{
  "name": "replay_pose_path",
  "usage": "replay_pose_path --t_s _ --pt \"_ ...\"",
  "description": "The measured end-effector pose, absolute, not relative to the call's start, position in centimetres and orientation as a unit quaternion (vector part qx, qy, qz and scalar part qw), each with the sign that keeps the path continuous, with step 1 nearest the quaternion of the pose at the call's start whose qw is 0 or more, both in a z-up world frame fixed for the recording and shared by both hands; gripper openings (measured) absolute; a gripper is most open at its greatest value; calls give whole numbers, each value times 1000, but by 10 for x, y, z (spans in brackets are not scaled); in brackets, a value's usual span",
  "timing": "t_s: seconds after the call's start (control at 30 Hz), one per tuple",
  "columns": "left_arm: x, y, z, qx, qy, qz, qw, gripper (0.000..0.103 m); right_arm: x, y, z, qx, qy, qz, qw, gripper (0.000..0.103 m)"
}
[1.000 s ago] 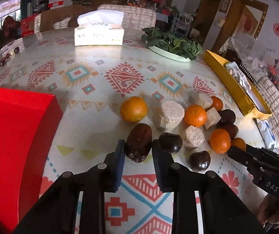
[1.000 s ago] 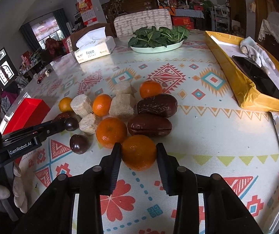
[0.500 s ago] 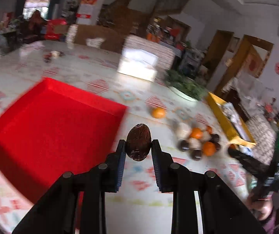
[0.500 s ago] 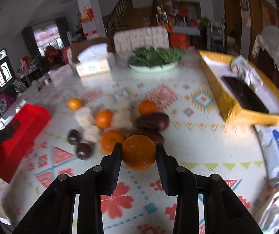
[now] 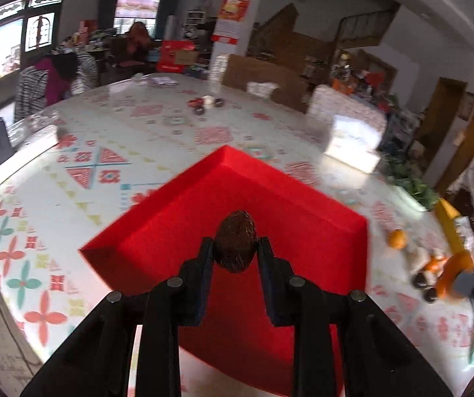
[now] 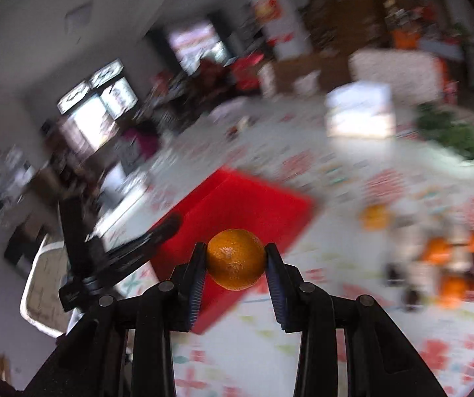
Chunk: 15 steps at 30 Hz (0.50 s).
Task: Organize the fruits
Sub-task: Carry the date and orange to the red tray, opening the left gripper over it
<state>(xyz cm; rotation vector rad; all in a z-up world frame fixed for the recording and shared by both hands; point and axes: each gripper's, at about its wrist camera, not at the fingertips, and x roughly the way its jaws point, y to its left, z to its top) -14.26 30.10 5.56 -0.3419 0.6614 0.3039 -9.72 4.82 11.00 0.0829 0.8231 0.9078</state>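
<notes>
Left claw (image 5: 236,251) around dark fruit (image 5: 236,246)

Both wrist cameras are looking down along their fingers from above the table, sharing the red tray (image 5: 270,198) (image 6: 246,205).

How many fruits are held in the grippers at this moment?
2. A dark brown fruit sits in the left gripper above the red box. An orange sits in the right gripper, beside the box.
</notes>
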Motion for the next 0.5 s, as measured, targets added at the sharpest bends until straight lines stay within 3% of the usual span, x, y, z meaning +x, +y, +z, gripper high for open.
replay_pose_path --t_s 0.23,0.43,0.5 --pt "-142 334 33 -189 348 162 904 26 -95 150 40 -29 452 443 774 38" --pt "-146 346 30 -211 344 150 902 26 -96 187 24 -78 447 433 779 39" --pt "-150 347 32 -221 341 147 902 33 -98 191 23 -88 441 429 783 40"
